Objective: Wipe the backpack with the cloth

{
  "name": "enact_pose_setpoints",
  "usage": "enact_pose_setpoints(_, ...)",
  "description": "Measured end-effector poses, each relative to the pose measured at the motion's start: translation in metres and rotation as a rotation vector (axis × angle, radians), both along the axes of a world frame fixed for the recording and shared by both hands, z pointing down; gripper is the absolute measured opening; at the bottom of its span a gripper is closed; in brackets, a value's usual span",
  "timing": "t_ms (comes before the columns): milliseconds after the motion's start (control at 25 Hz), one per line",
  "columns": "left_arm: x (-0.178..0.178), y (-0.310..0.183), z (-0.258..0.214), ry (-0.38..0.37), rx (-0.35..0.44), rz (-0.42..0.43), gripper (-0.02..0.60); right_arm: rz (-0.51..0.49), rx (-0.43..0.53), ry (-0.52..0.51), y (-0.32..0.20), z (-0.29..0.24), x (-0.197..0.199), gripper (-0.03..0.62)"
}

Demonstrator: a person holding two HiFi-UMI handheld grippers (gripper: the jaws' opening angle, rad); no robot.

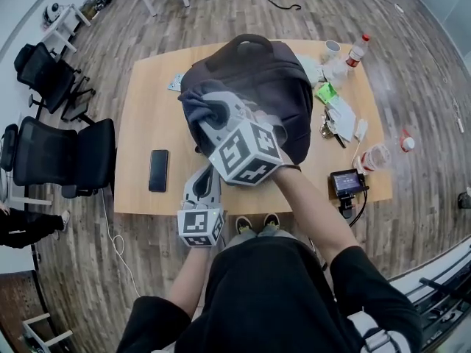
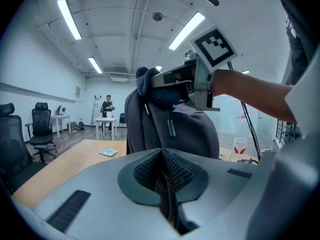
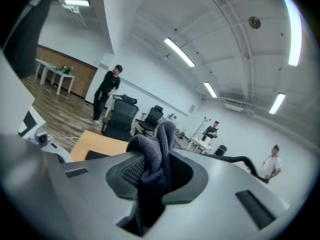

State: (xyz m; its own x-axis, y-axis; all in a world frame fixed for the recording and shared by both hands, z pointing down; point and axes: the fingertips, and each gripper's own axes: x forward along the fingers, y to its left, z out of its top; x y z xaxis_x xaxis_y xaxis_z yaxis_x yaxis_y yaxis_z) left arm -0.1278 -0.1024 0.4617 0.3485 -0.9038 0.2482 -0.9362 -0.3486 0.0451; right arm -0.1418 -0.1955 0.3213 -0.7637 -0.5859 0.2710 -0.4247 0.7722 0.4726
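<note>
Currently, the backpack (image 1: 272, 79) is stood upright on the table (image 1: 147, 109), at the middle and toward the far edge. The cloth (image 1: 200, 107), a dark grey knit, is pinched by the right gripper (image 1: 213, 112). It is held against the upper left side of the backpack, near the top.

In the right gripper view, the cloth (image 3: 152, 169) is seen bunched between the two pads of the right gripper (image 3: 156, 160). One fold is raised above the pads. In the left gripper view, the same cloth (image 2: 149, 81) is shown at the top left of the backpack (image 2: 195, 131), above a hanging zip pull (image 2: 171, 126).

The left gripper (image 1: 208, 170) is positioned lower and nearer, at the near left foot of the backpack. In its own view, the jaws of the left gripper (image 2: 162, 170) are seen pressed together. A thin dark strip is visible in the seam between the pads; what it is cannot be told.

A phone (image 1: 158, 170) is laid flat on the table to the left of the backpack, well apart from it. A cup (image 1: 333, 48) and a bottle (image 1: 358, 50) are placed at the far right corner. A small screen device (image 1: 344, 182) is located at the near right edge.
</note>
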Motion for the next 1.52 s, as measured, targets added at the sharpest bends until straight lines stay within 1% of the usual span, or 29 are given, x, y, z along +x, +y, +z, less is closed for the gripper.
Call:
enact_pose_setpoints(80, 0.002, 0.001, 0.007, 0.013, -0.017, 0.005, 0.016, 0.121, 0.050, 0.054, -0.030, -0.005, 0.020, 0.075)
enact_pose_setpoints(200, 0.005, -0.002, 0.008, 0.006, -0.013, 0.011, 0.017, 0.286, 0.121, 0.170, -0.065, -0.003, 0.073, 0.075)
enact_pose_setpoints(280, 0.005, -0.004, 0.008, 0.005, -0.008, 0.019, 0.017, 0.384, 0.142, 0.203, -0.081, -0.002, 0.117, 0.075)
enact_pose_setpoints(320, 0.005, -0.005, 0.008, 0.001, -0.004, 0.024, 0.016, 0.428, 0.144, 0.195, -0.088, -0.004, 0.140, 0.075)
enact_pose_setpoints(360, 0.006, -0.005, 0.008, -0.002, -0.001, 0.027, 0.017, 0.461, 0.135, 0.165, -0.092, -0.007, 0.161, 0.075)
enact_pose_setpoints(400, 0.006, -0.005, 0.007, -0.003, 0.001, 0.030, 0.017, 0.478, 0.109, 0.107, -0.093, -0.012, 0.179, 0.075)
enact_pose_setpoints(480, 0.007, -0.004, 0.007, -0.001, 0.002, 0.036, 0.015, 0.486, 0.031, -0.047, -0.091, -0.022, 0.203, 0.075)
enact_pose_setpoints(520, 0.006, -0.004, 0.006, -0.001, 0.000, 0.040, 0.016, 0.496, 0.007, -0.106, -0.089, -0.025, 0.211, 0.075)
enact_pose_setpoints(560, 0.006, -0.004, 0.006, 0.001, -0.001, 0.043, 0.017, 0.510, -0.001, -0.139, -0.087, -0.026, 0.219, 0.075)
enact_pose_setpoints(640, 0.005, -0.004, 0.006, 0.009, -0.004, 0.046, 0.017, 0.517, -0.014, -0.153, -0.079, -0.017, 0.225, 0.075)
enact_pose_setpoints(760, 0.004, -0.007, 0.005, 0.018, -0.001, 0.043, 0.017, 0.467, -0.109, -0.124, -0.061, 0.017, 0.216, 0.075)
enact_pose_setpoints(840, 0.004, -0.009, 0.005, 0.019, -0.001, 0.046, 0.017, 0.450, -0.140, -0.116, -0.047, 0.035, 0.211, 0.074)
enact_pose_setpoints(960, 0.004, -0.008, 0.007, 0.019, 0.004, 0.053, 0.017, 0.435, -0.164, -0.110, -0.032, 0.046, 0.204, 0.074)
enact_pose_setpoints(1080, 0.005, -0.007, 0.008, 0.025, 0.009, 0.053, 0.016, 0.427, -0.157, -0.060, -0.031, 0.045, 0.198, 0.074)
enact_pose_setpoints(1160, 0.005, -0.007, 0.007, 0.026, 0.013, 0.055, 0.017, 0.403, -0.155, -0.057, -0.033, 0.041, 0.185, 0.075)
enact_pose_setpoints(1240, 0.005, -0.008, 0.007, 0.026, 0.015, 0.057, 0.017, 0.342, -0.164, -0.056, -0.036, 0.038, 0.155, 0.075)
enact_pose_setpoints(1320, 0.004, -0.009, 0.007, 0.021, 0.018, 0.060, 0.017, 0.255, -0.175, -0.029, -0.039, 0.039, 0.112, 0.075)
enact_pose_setpoints(1440, 0.005, -0.010, 0.006, 0.011, 0.021, 0.065, 0.017, 0.153, -0.124, 0.055, -0.039, 0.037, 0.051, 0.075)
enact_pose_setpoints(1520, 0.004, -0.013, 0.005, 0.019, 0.019, 0.059, 0.017, 0.107, -0.104, 0.060, -0.038, 0.031, 0.023, 0.075)
